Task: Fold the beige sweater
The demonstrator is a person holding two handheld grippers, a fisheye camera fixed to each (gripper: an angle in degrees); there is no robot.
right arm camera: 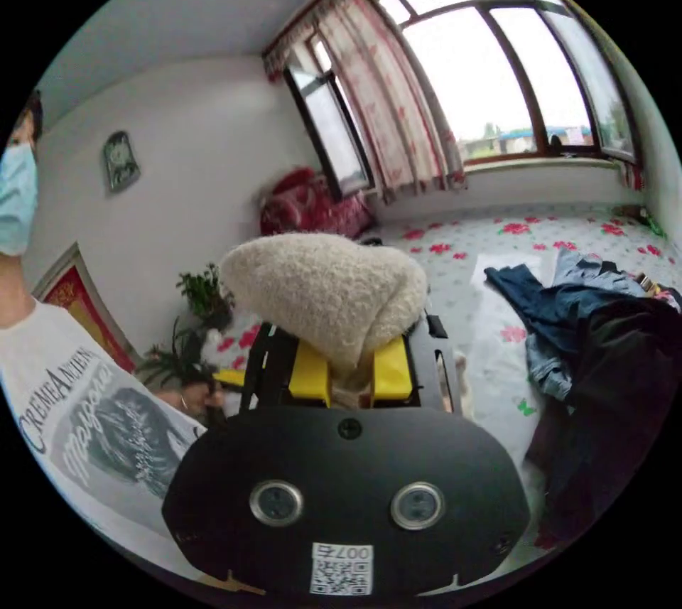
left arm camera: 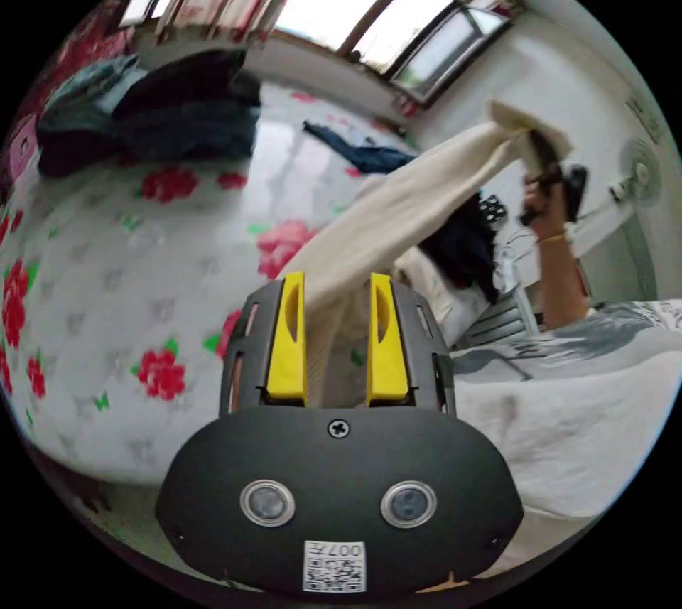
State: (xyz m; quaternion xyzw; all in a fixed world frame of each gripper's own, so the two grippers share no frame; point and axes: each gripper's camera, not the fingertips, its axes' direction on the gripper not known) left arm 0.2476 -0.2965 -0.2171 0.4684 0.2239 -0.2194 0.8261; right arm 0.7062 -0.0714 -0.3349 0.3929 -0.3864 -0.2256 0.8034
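Left gripper (left arm camera: 337, 296): its yellow jaws are clenching on one end of the beige sweater (left arm camera: 405, 204), the cloth passing between them.
Right gripper (right arm camera: 353, 360): its jaws are gripping a bunched, fuzzy end of the sweater, which is bulging over them; in the left gripper view it is showing at (left arm camera: 543, 158), raised in the person's hand (left arm camera: 540, 200).
Beige sweater: it is hanging stretched in the air between the two grippers, above the bed (left arm camera: 106, 261).
Bed: a white floral cover is lying over it.
Dark clothes (right arm camera: 604, 346): they are lying in a heap on the bed, probably jeans among them.
Person: the white printed shirt (right arm camera: 64, 410) is showing beside the right gripper.
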